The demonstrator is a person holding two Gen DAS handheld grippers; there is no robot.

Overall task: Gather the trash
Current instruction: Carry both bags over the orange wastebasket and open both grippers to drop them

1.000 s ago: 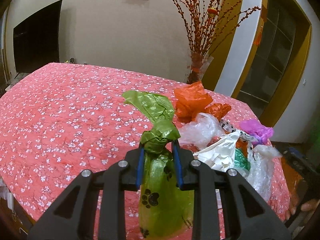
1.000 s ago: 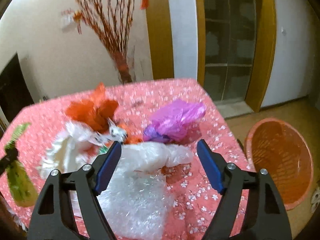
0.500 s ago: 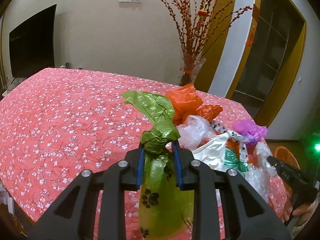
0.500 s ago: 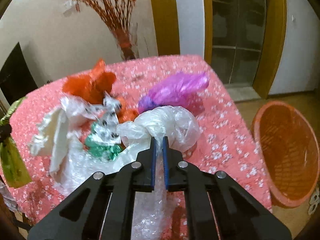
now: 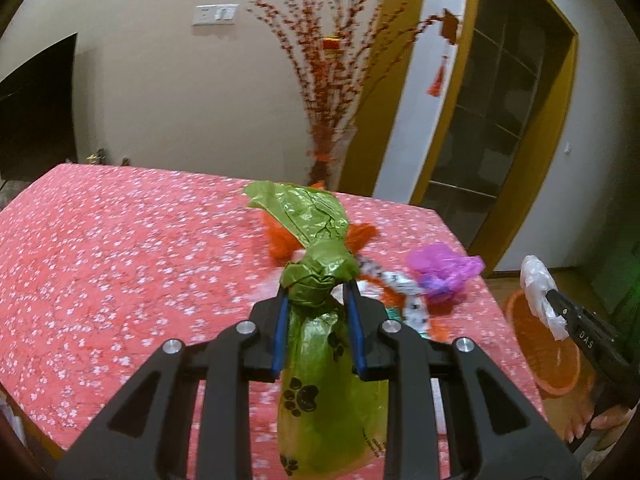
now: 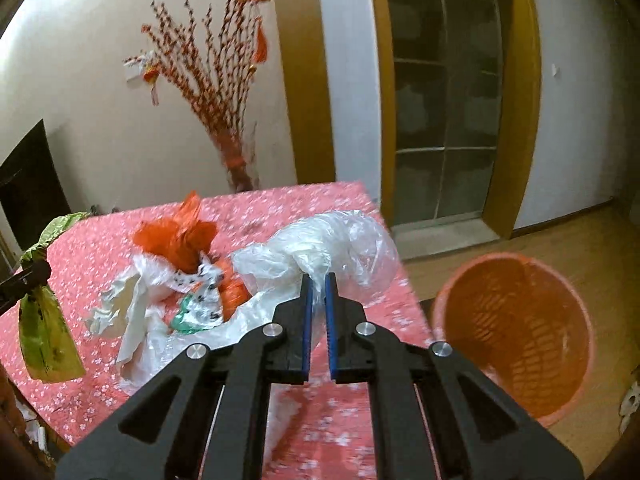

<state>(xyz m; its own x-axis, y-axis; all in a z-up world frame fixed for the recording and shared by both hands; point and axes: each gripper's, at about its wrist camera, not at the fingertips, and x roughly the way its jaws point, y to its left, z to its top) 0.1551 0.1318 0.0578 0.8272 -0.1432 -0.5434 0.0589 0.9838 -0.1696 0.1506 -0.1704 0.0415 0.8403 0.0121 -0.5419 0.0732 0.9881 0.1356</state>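
Observation:
My left gripper (image 5: 316,296) is shut on the knot of a green paw-print bag (image 5: 328,392), held above the red floral table (image 5: 120,272); the bag also shows in the right wrist view (image 6: 44,320). My right gripper (image 6: 318,280) is shut on a clear plastic bag (image 6: 332,244), lifted off the table; it also shows in the left wrist view (image 5: 538,288). An orange bag (image 6: 176,240), a white bag (image 6: 132,304), a spotted bag (image 6: 200,280) and a purple bag (image 5: 440,268) lie on the table. An orange basket (image 6: 516,328) stands on the floor to the right.
A vase of red-berry branches (image 5: 328,120) stands behind the table's far edge. A wood-framed glass door (image 6: 444,120) is at the right. A dark TV screen (image 5: 36,108) hangs on the left wall. The basket also shows in the left wrist view (image 5: 520,312).
My right gripper shut on the clear bag and lifted it up and right, toward the basket. My left gripper rose with the green bag and turned right.

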